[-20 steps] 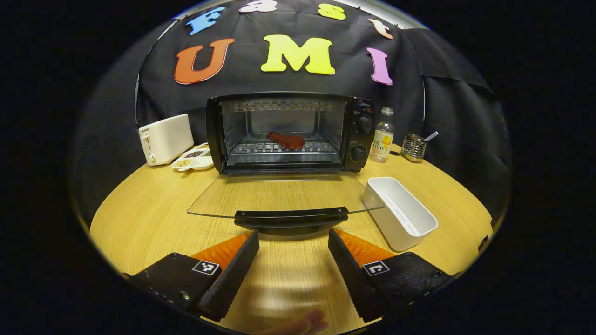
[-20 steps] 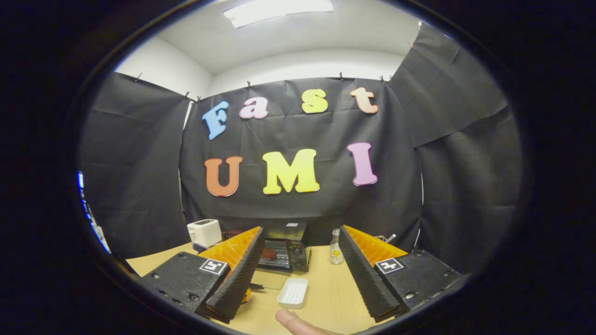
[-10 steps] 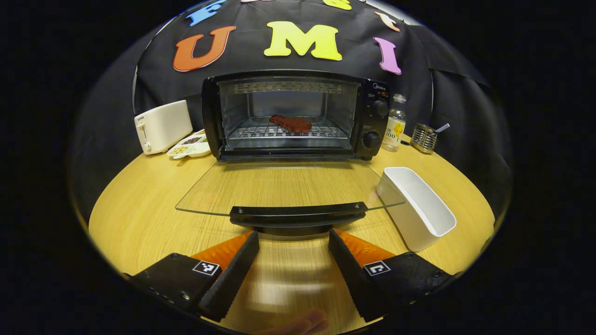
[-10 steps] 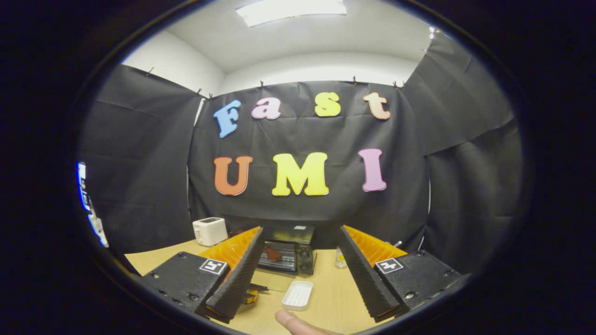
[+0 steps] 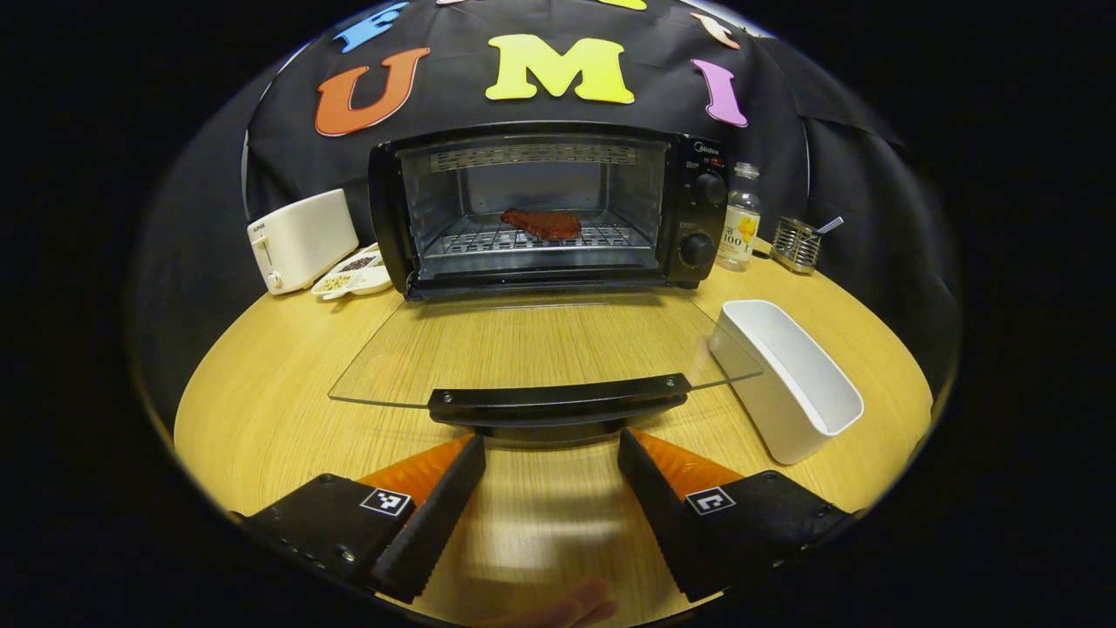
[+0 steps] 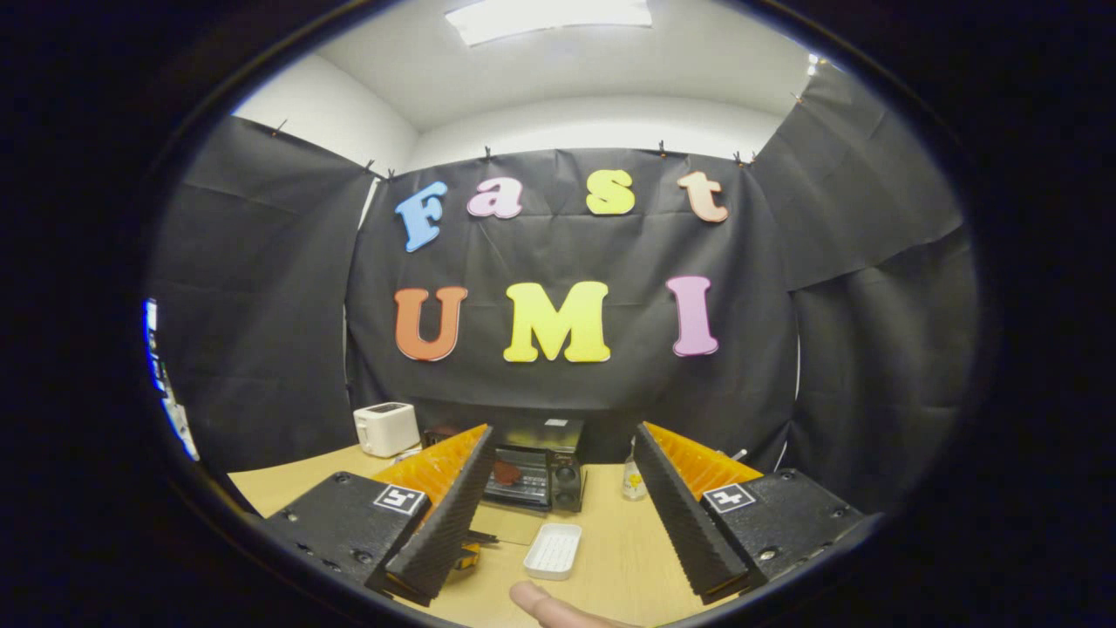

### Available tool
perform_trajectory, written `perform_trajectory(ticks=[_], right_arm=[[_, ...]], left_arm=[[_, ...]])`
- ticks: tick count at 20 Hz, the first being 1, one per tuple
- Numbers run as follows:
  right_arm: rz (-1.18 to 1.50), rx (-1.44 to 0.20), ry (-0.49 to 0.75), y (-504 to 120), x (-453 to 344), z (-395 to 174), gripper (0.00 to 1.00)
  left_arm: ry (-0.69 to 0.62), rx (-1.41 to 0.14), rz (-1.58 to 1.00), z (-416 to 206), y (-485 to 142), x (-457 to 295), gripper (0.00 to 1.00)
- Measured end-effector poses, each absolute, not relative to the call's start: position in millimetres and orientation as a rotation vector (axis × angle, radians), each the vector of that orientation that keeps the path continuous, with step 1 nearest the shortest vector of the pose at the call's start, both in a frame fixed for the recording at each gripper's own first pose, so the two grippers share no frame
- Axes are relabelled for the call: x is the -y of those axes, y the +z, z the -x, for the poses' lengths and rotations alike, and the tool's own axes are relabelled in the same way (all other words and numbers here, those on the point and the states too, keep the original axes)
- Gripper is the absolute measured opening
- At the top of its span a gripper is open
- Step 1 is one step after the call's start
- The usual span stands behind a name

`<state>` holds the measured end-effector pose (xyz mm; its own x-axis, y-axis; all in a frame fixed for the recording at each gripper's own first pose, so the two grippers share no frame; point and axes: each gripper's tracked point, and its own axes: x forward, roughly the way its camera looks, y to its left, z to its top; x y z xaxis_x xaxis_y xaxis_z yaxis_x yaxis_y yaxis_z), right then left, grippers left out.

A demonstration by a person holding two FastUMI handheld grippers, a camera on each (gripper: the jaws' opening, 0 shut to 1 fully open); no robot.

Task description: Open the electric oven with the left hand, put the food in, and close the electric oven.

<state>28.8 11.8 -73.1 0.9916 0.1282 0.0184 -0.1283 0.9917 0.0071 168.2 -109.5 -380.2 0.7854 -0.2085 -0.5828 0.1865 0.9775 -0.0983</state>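
Meanwhile the oven (image 5: 540, 205) stands open, its glass door (image 5: 540, 349) folded flat over the table (image 5: 261, 392), and the food (image 5: 542, 223) lies on the rack inside. The left gripper (image 5: 551, 447) is spread wide and empty just before the door handle (image 5: 558, 403), apart from it. A white tray (image 5: 789, 384) sits right of the door. The right gripper (image 6: 562, 436) hangs high, fingers apart, holding nothing.

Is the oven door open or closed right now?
Open. The glass door lies flat out over the table, and the meat sits in plain sight on the rack inside the oven.
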Motion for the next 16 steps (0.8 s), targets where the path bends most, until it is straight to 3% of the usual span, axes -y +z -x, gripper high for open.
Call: perform_trajectory(ticks=[4, 5, 8, 10, 16], right_arm=[[-0.004, 0.042, 0.119, -68.4, -8.1, -24.6, 1.00], [-0.006, 0.039, 0.115, -69.4, -6.5, -24.4, 0.96], [-0.012, 0.034, 0.097, -71.8, 0.0, -26.3, 1.00], [-0.017, 0.027, 0.089, -74.2, 2.2, -28.4, 0.96], [-0.026, 0.016, 0.083, -78.5, 6.3, -31.0, 1.00]], left_arm=[[-0.203, -0.646, 0.035, -167.3, -373.4, 109.8, 0.98], [-0.202, -0.642, 0.030, -167.5, -369.2, 110.2, 0.98], [-0.200, -0.625, 0.032, -169.3, -356.6, 109.4, 0.98], [-0.204, -0.611, 0.039, -172.0, -348.3, 107.6, 0.98], [-0.202, -0.553, 0.043, -182.5, -316.9, 105.6, 0.98]])
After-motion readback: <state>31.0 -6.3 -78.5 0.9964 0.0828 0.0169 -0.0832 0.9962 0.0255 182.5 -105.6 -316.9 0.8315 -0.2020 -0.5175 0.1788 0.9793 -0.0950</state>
